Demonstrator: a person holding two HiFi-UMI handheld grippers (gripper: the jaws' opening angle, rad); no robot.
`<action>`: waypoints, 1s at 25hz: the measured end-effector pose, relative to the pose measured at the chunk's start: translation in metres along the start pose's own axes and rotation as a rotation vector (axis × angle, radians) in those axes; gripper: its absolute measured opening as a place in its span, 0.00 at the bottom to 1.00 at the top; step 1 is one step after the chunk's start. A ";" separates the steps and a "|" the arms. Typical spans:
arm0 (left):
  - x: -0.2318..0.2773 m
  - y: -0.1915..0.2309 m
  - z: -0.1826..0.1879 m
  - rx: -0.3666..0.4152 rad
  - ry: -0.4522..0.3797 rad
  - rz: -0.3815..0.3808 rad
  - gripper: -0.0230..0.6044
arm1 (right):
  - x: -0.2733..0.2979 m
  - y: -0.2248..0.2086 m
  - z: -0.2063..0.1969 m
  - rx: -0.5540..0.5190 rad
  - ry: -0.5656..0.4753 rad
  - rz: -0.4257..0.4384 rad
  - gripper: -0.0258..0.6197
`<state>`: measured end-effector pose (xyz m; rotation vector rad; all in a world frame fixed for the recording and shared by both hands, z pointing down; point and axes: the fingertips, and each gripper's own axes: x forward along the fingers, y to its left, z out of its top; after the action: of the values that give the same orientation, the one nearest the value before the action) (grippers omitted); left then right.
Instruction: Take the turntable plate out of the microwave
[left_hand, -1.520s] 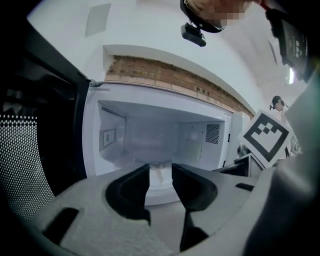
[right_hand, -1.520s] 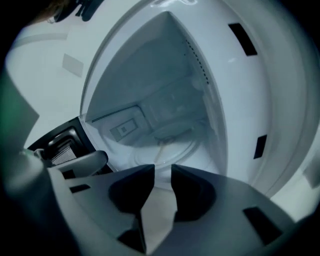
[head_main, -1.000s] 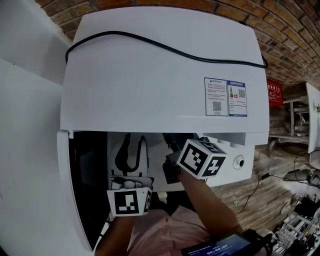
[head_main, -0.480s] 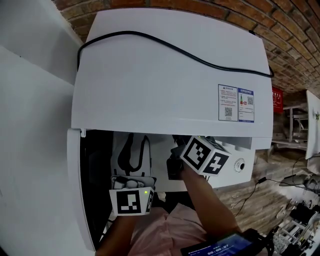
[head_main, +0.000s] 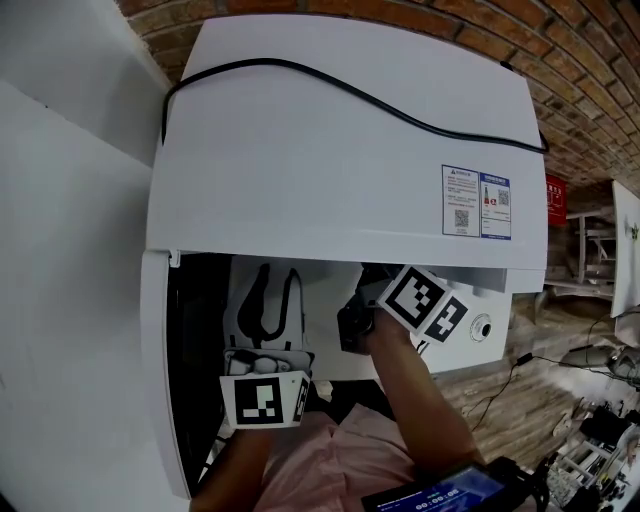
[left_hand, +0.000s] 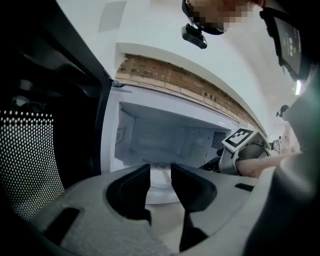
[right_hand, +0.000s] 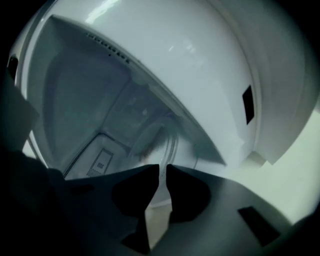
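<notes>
Plate (right_hand: 160, 142): it lay inside the microwave (head_main: 340, 130), on the floor of the chamber, with the door (left_hand: 30, 150) swung open at the left.

Right gripper (right_hand: 162, 167): it reached into the chamber. Its jaws had just been closing and stood almost together, with the near rim of the plate in the thin gap between them; they appeared to pinch it.

Left gripper (left_hand: 160, 167): it was held outside the opening. Its jaws had just been closing a little but stood wide apart, with nothing between them.

Handling, as judged: the plate looked like clear glass, so stiff, fairly heavy, smooth enough to slip and liable to break if dropped or knocked on the door frame. The rim was the only place to take hold. A one-sided pinch would let it sag, so the free gripper would best take the rim alongside.
</notes>
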<state>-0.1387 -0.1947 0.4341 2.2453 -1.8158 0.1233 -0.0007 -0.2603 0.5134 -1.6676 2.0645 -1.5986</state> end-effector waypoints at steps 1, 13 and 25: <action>0.000 0.000 0.001 0.002 -0.001 -0.001 0.25 | -0.001 0.000 -0.001 0.010 0.000 0.009 0.12; -0.005 -0.002 0.003 0.012 -0.001 0.005 0.25 | -0.015 0.009 -0.039 0.080 0.050 0.086 0.05; -0.009 0.000 0.004 0.010 -0.002 0.022 0.25 | -0.006 0.014 -0.051 0.303 0.111 0.191 0.29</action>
<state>-0.1413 -0.1877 0.4283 2.2339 -1.8450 0.1352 -0.0379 -0.2237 0.5242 -1.2707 1.8449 -1.8607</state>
